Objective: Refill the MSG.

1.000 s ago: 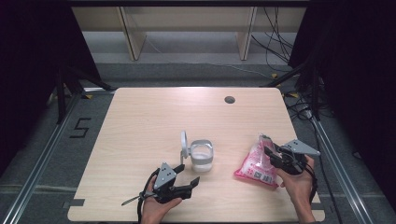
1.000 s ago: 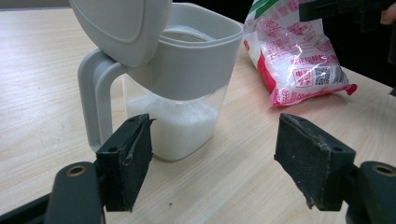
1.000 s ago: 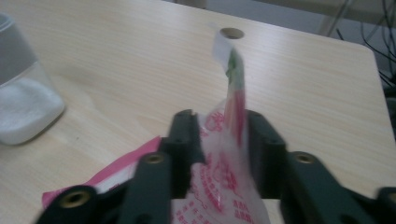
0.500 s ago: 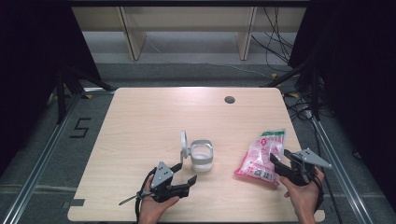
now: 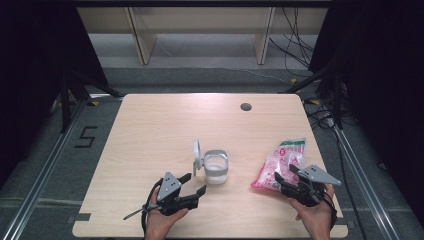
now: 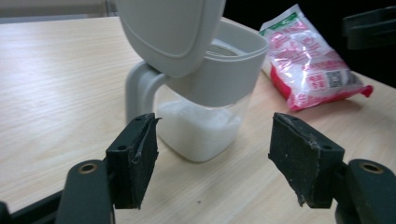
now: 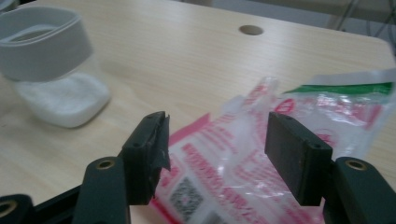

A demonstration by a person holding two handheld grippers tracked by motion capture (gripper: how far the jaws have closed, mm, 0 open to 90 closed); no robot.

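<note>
A clear container [image 5: 216,167] with a grey rim, a handle and an upright flip lid [image 5: 197,156] stands on the table [image 5: 165,130] with white grains inside. My left gripper [image 5: 196,183] sits just in front of it; its jaws have just been closing a little but stand open with nothing between them. The container [image 6: 205,93] is a short way beyond them. A pink and white bag [image 5: 281,162] lies flat at the right. My right gripper [image 5: 284,172] is at its near end. Its jaws have just been opening, and the bag [image 7: 327,107] lies loose ahead.
A round hole [image 5: 245,106] sits in the tabletop at the back right. Cables lie on the floor beyond the table's right side. The near table edge runs just under both hands.
The right gripper has let go of the bag and drawn back toward the near edge; the bag now lies flat. The left gripper has hardly moved.
</note>
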